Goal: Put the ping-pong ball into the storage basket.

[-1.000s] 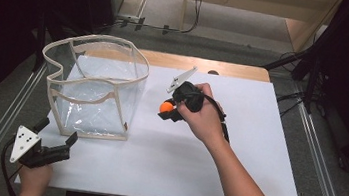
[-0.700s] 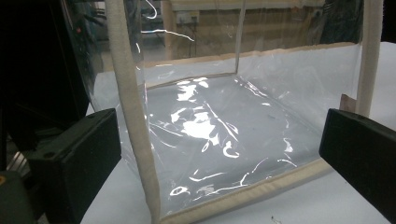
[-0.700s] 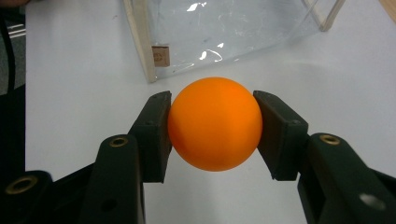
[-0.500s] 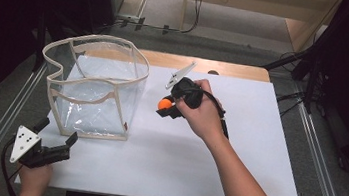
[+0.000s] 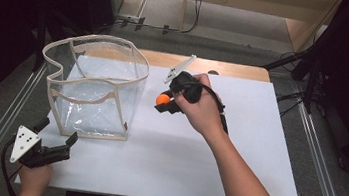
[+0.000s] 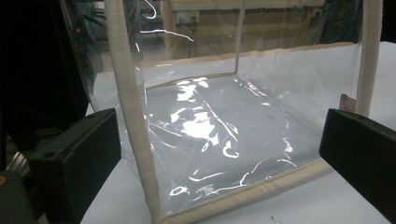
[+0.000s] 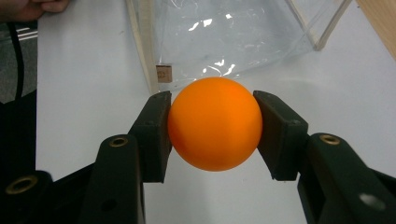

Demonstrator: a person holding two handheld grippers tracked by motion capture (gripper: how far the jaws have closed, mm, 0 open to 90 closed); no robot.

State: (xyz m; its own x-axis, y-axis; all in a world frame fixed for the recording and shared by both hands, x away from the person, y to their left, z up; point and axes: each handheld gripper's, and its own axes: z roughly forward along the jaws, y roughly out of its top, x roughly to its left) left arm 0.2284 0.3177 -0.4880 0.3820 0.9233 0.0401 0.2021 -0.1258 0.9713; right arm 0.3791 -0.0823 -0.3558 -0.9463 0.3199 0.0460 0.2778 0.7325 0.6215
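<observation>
Altogether one small orange ball (image 7: 214,123), one clear plastic bag with cream fabric edging (image 5: 94,87) and two tools lie within reach on the white-topped bench (image 5: 256,153).

Right tool (image 5: 164,102): the person's right hand (image 5: 202,109) holds it above the middle of the bench, forearm coming in from the near right, jaws pointing left toward the bag. In the right gripper view the two black jaws press on opposite sides of the ball, which sits squarely between them, clear of the bench surface. From above, the ball (image 5: 163,98) shows just right of the bag, apart from it.

Left tool (image 5: 56,141): it sits at the near left corner of the bench, held by the left hand (image 5: 33,181) at the bench's near edge, with the grey three-cornered plate on top. Its jaws stand wide apart with nothing between them, aimed at the bag's near side, which the left gripper view shows close ahead (image 6: 219,135).

The ball is smooth, evenly orange and round, with no marking visible. The bag stands upright and open at the top on the left part of the bench, its walls glossy and creased.
</observation>
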